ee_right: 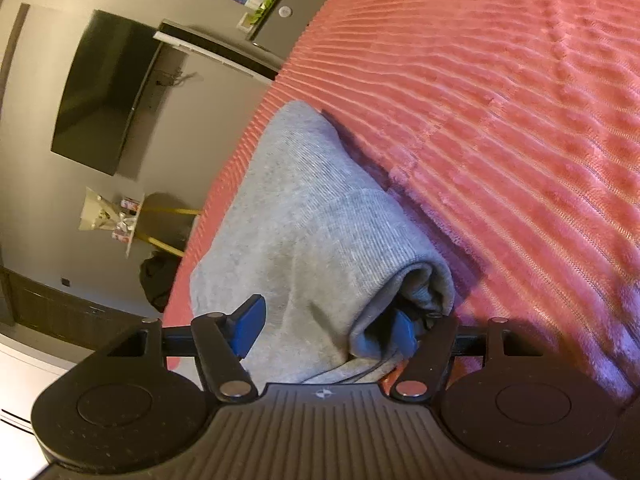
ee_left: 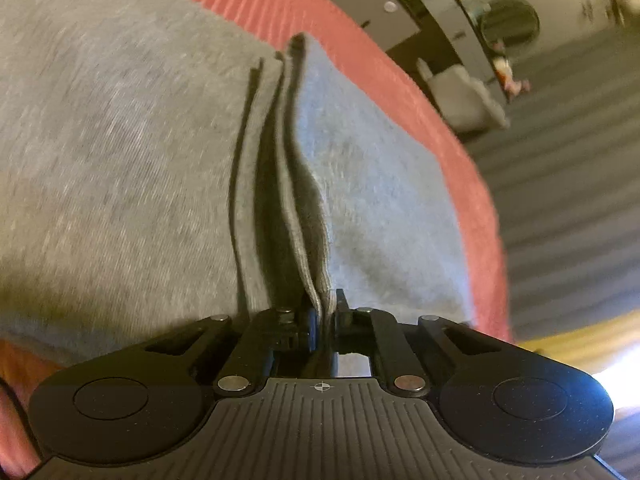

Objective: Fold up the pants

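A fold is judged to be in hand: the grey pants are already doubled into a thick bundle, and a layered edge of it is pinched by the left gripper, whose jaws are closed tight on several thicknesses of cloth. In the left wrist view these layers are seen standing up as thin ridges with dark gaps between them, running away from the jaws toward the edge of the bed.

The right gripper is held with its jaws apart. One blue pad is clear of the cloth on the open side, while the other pad is tucked into the rolled end of the pants; nothing is seen pressed between them, so no grip is made there.

The next move is judged to call for a closing of the right jaws on the rolled end, so that both ends can be carried together and the fold laid flat without the layers slipping apart.

The pants are seen as soft heathered grey knit, bulky and rounded at the fold, lying along the edge of the bed on a ribbed coral-red cover, with the floor just beyond.
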A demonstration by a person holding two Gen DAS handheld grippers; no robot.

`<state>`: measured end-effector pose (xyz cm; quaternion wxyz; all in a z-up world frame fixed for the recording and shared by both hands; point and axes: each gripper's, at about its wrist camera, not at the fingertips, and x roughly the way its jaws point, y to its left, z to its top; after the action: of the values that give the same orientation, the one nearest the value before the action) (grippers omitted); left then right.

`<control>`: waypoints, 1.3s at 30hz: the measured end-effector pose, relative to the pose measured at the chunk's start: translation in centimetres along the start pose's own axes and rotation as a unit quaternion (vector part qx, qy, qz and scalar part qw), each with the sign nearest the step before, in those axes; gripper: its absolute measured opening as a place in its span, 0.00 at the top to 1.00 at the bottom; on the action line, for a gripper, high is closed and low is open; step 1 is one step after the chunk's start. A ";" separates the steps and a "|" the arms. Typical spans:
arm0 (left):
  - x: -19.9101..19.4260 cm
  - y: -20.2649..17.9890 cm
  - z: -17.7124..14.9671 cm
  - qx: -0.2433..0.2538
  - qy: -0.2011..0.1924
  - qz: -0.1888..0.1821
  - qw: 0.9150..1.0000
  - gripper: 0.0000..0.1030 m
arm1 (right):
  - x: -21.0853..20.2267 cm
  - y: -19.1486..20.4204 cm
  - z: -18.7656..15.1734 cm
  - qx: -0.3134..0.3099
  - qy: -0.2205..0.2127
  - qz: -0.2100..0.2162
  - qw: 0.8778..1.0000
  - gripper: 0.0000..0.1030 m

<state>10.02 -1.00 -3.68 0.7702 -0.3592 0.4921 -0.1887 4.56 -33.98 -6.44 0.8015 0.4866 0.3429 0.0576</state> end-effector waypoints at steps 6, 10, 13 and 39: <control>-3.6 -1.2 1.6 0.028 -0.024 0.013 0.999 0.92 | -0.2 0.2 -0.1 -0.003 -0.007 -0.025 1.000 0.36; -4.7 -1.7 2.0 0.058 -0.014 0.042 0.997 0.90 | 0.3 1.1 -0.4 -0.030 0.005 -0.043 0.999 0.36; -3.2 -0.7 1.1 0.009 0.024 0.032 0.999 0.50 | 0.4 1.2 -0.2 -0.025 -0.003 -0.039 0.999 0.36; -2.0 -5.5 1.7 0.095 -0.006 0.040 0.995 0.89 | 0.1 -2.0 1.3 0.063 -0.022 0.004 0.998 0.60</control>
<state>11.04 -2.76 2.01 0.8106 -0.2654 0.4816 -0.2012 4.93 -35.98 -7.74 0.7763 0.5386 0.3264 0.0280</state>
